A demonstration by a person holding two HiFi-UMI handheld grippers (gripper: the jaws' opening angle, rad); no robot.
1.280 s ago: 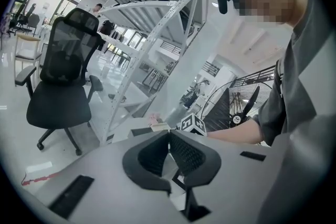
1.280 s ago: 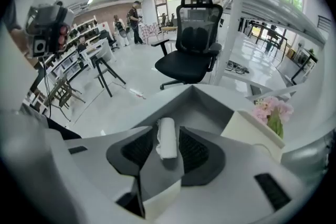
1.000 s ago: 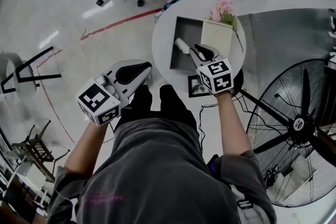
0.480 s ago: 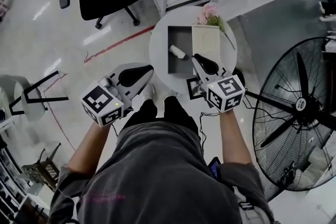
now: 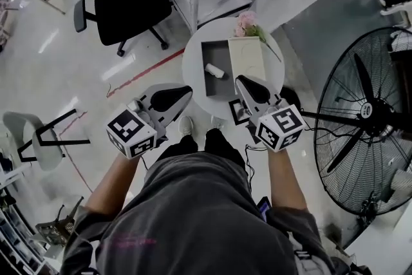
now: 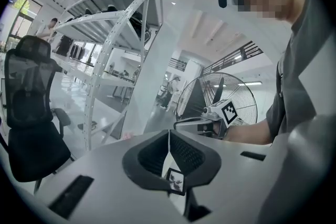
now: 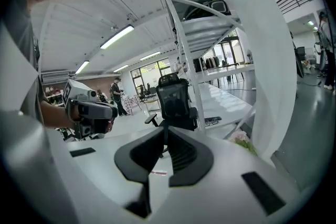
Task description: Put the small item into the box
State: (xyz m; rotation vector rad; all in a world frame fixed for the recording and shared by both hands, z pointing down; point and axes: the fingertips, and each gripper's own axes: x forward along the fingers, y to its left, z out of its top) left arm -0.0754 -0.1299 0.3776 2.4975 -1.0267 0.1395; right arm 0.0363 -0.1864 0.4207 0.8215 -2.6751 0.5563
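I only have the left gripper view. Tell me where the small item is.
Observer: The small white item lies inside the open grey box on the round table.
Operator: Report the right gripper.
Observer: The right gripper has just been closing its jaws; they are together now, with nothing between them.
Operator: Say what's next to the box.
Observer: A cream rectangular panel lies along the box's right side in the head view.

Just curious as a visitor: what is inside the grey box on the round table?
A small white item lies in the grey box; the rest looks bare, but its near right corner is covered from view.
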